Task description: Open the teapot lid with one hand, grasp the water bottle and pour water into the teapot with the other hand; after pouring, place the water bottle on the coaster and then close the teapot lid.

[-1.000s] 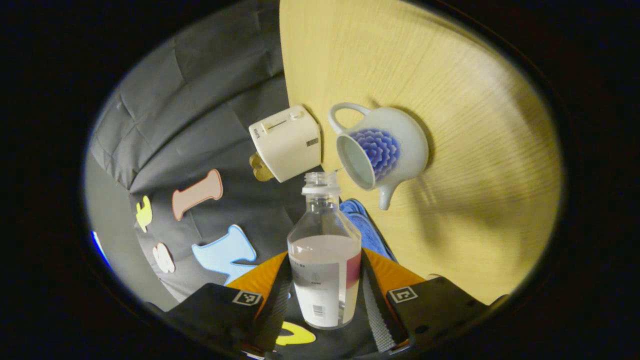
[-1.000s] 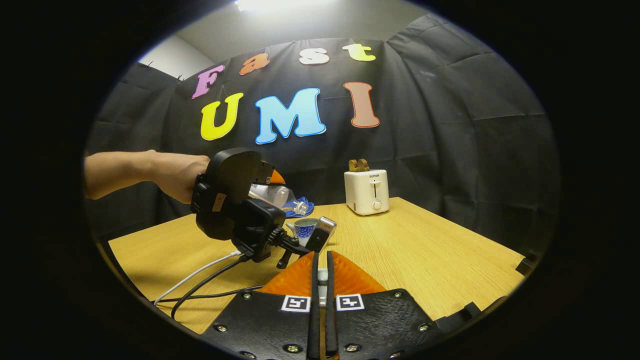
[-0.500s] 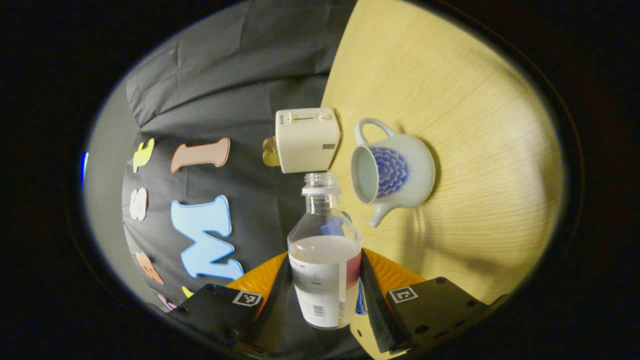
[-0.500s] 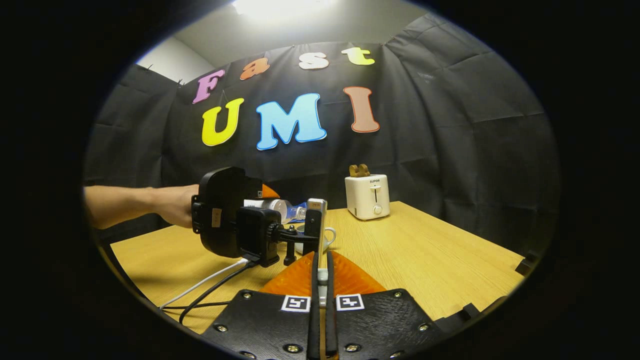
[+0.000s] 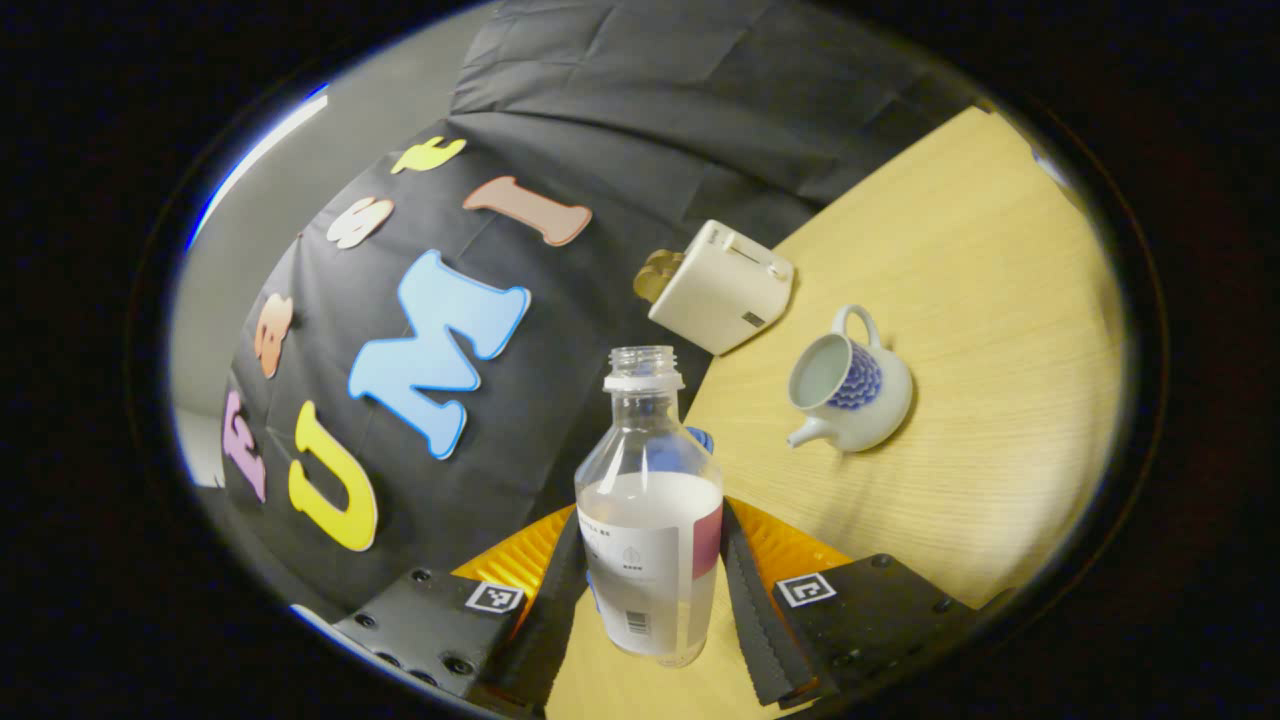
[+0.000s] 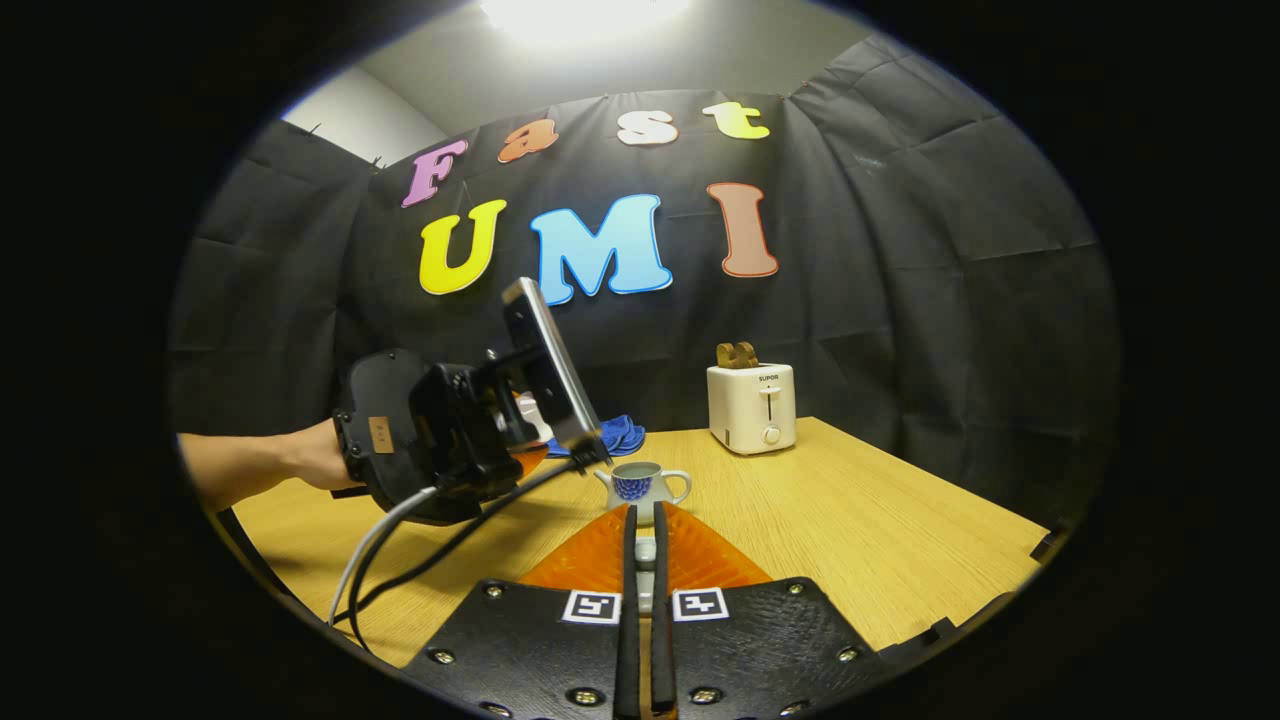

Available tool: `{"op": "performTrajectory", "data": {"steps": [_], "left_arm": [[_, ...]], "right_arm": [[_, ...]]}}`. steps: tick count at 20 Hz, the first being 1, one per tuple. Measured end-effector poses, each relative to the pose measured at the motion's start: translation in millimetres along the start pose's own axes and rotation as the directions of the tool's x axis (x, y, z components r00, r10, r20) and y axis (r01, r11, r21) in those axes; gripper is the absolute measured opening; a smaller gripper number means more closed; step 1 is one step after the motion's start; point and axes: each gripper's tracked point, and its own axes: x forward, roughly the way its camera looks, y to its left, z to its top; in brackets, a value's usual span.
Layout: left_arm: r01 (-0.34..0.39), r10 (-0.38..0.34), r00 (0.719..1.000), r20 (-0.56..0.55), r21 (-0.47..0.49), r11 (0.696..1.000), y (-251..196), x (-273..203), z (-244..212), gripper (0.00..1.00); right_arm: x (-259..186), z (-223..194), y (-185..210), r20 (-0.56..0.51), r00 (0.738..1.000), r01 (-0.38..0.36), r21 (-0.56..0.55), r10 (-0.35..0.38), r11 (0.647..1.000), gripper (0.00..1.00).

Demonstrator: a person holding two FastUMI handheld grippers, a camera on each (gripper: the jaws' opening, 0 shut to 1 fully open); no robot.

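My left gripper is shut on a clear water bottle, uncapped and about half full, held nearly upright. The white teapot with a blue flower stands open on the wooden table, right of and beyond the bottle. In the right gripper view, the same teapot sits just past my right gripper, which is shut on a small pale piece, the teapot lid. A hand holds the left gripper left of the teapot. The blue coaster lies behind it.
A white toaster stands at the back of the table, also visible as the toaster beyond the bottle. Cables trail from the left gripper across the table's left side.
The bottle has swung from tilted over the teapot's mouth back to nearly upright, and the left gripper has drawn away from the teapot to the left. The right gripper has barely moved.
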Motion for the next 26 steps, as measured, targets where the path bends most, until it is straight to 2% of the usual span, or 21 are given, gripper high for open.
{"op": "performTrajectory", "data": {"steps": [2, 3, 5, 8, 10, 11, 12, 13, 15, 18, 19, 21, 23, 24, 26], "left_arm": [[-0.027, 0.028, 1.000, 0.000, -0.155, 0.987, 17, -16, -15, 0.84], [-0.034, 0.035, 0.999, -0.002, -0.235, 0.971, 25, -27, -24, 0.84], [-0.046, 0.050, 0.999, -0.001, -0.398, 0.916, 38, -48, -42, 0.84], [-0.079, 0.104, 0.995, 0.008, -0.598, 0.798, 61, -76, -67, 0.84], [-0.072, 0.098, 0.995, -0.007, -0.732, 0.678, 57, -83, -88, 0.84], [-0.068, 0.087, 0.996, -0.017, -0.774, 0.629, 52, -86, -97, 0.84], [-0.103, 0.118, 0.992, -0.038, -0.785, 0.611, 56, -90, -109, 0.84], [-0.134, 0.153, 0.987, -0.050, -0.784, 0.606, 68, -88, -120, 0.83], [-0.135, 0.161, 0.986, -0.048, -0.793, 0.594, 70, -83, -122, 0.83], [-0.143, 0.167, 0.985, -0.048, -0.774, 0.617, 74, -69, -118, 0.83], [-0.146, 0.178, 0.983, -0.043, -0.774, 0.617, 81, -64, -116, 0.83], [-0.159, 0.216, 0.976, -0.037, -0.795, 0.585, 100, -46, -114, 0.83], [-0.194, 0.251, 0.966, -0.066, -0.826, 0.529, 120, -14, -132, 0.83], [-0.202, 0.237, 0.968, -0.087, -0.831, 0.519, 118, 2, -143, 0.83], [-0.209, 0.211, 0.971, -0.112, -0.827, 0.522, 114, 29, -160, 0.83]], "right_arm": [[8, 1, 8, 0.003, 1.000, -0.026, -0.014, 0.026, 1.000, 0.05], [14, 2, 14, 0.004, 0.999, -0.040, -0.016, 0.040, 0.999, 0.05], [29, 3, 23, 0.006, 0.998, -0.066, -0.006, 0.066, 0.998, 0.05], [59, 7, 37, 0.009, 0.995, -0.102, 0.037, 0.102, 0.994, 0.05], [79, 6, 47, 0.002, 0.993, -0.117, 0.030, 0.117, 0.993, 0.05], [87, 5, 51, 0.000, 0.993, -0.121, 0.017, 0.121, 0.992, 0.05], [94, 5, 56, 0.001, 0.992, -0.127, 0.005, 0.127, 0.992, 0.05], [98, 3, 60, -0.003, 0.991, -0.132, -0.007, 0.132, 0.991, 0.05], [102, 0, 66, -0.003, 0.990, -0.139, -0.033, 0.139, 0.990, 0.05], [107, -7, 67, -0.009, 0.990, -0.139, -0.051, 0.139, 0.989, 0.05], [109, -9, 68, -0.013, 0.990, -0.141, -0.043, 0.141, 0.989, 0.05], [112, -13, 65, -0.026, 0.990, -0.137, -0.036, 0.136, 0.990, 0.05], [113, -16, 62, -0.038, 0.990, -0.137, -0.034, 0.135, 0.990, 0.05], [112, -17, 61, -0.039, 0.990, -0.136, -0.033, 0.135, 0.990, 0.05], [111, -15, 56, -0.030, 0.992, -0.126, -0.027, 0.125, 0.992, 0.05]]}}
